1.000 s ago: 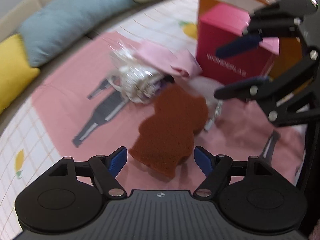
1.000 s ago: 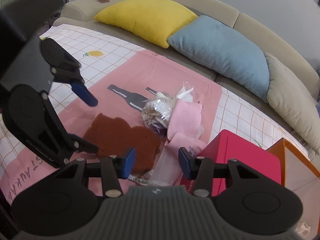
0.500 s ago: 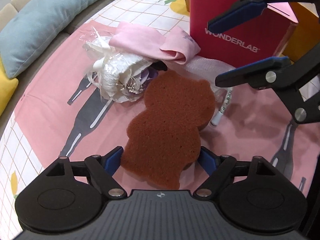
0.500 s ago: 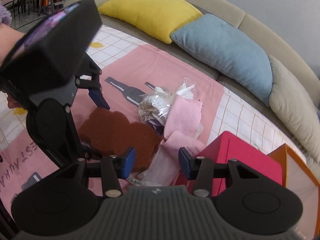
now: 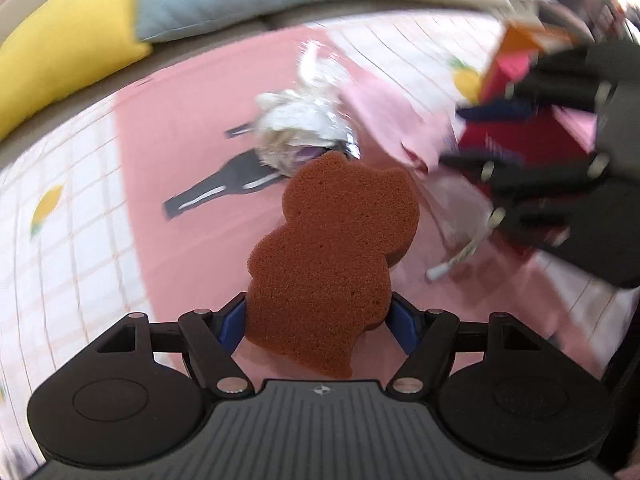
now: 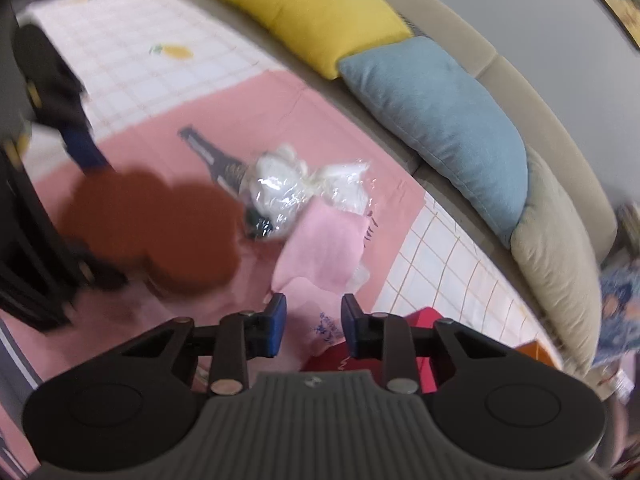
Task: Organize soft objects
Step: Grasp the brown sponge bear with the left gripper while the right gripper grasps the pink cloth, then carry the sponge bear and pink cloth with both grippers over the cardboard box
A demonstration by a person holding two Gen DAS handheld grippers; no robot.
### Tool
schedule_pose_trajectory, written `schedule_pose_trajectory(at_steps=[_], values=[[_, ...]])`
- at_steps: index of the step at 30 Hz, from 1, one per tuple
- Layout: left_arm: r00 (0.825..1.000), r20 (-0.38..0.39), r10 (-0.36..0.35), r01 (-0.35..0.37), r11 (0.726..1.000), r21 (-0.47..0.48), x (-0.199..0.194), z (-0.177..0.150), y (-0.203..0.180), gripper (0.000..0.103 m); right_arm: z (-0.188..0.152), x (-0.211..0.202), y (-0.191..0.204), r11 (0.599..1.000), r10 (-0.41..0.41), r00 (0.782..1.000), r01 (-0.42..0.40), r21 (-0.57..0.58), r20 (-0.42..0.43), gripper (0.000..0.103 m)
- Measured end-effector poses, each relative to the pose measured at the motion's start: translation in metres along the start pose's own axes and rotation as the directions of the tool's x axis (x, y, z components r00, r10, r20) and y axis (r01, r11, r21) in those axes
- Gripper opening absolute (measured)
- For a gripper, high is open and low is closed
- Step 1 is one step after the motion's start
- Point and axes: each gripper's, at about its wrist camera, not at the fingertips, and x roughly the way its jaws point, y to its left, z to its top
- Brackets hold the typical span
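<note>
Left tongs point(image 5: 316, 322) now pinch the lower end of the brown bear-shaped sponge point(image 5: 334, 240), blue pads pressing into both flanks, where half a second ago the sponge lay flat on the pink cloth point(image 5: 168, 160) between spread pads; it looks raised off the cloth, and the smeared background suggests the hand is already travelling. Right tongs point(image 6: 313, 322) hang with their pads apart and nothing between them, poised just above the near edge of the pink folded cloth point(image 6: 324, 246), closer over it than a moment ago. Just past the sponge lies the cellophane-wrapped white bundle point(image 5: 304, 128), touching the pink folded cloth at its right, with a white pen point(image 5: 456, 260) on the bench near the red box point(image 5: 516, 136). An orange box point(image 5: 528, 38) stands behind the red one. Farthest back, the yellow cushion point(image 6: 312, 8) and blue cushion point(image 6: 440, 120) lean on the beige sofa point(image 6: 560, 248). By my judgement the first soft item is secured and needs carrying to a box, while the pink folded cloth looks the likely next pick
</note>
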Motion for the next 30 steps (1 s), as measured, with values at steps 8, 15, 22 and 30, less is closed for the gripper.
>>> schedule_pose_trajectory(at_steps=[8,15,22,30], values=[[0.998,0.052,0.040,-0.032,0.990,-0.140,-0.025,-0.010,-0.003,0.083,0.003,0.021,0.014,0.982,0.014,0.998,-0.025,-0.188,-0.057,0.029],[0.997,0.069,0.041,-0.030,0.988,-0.154,-0.029,-0.005,-0.009,0.083,0.011,0.036,0.022,0.976,-0.017,0.989,-0.015,-0.216,-0.146,0.000],[0.994,0.090,0.061,-0.044,0.982,-0.186,-0.042,-0.007,-0.013,0.083,0.006,0.002,0.009,0.993,-0.017,0.999,0.014,-0.120,-0.032,0.000],[0.994,0.099,0.053,-0.026,0.967,-0.255,-0.055,-0.014,-0.014,0.083,-0.008,-0.077,-0.041,0.932,0.159,0.978,-0.194,0.306,0.136,0.000]])
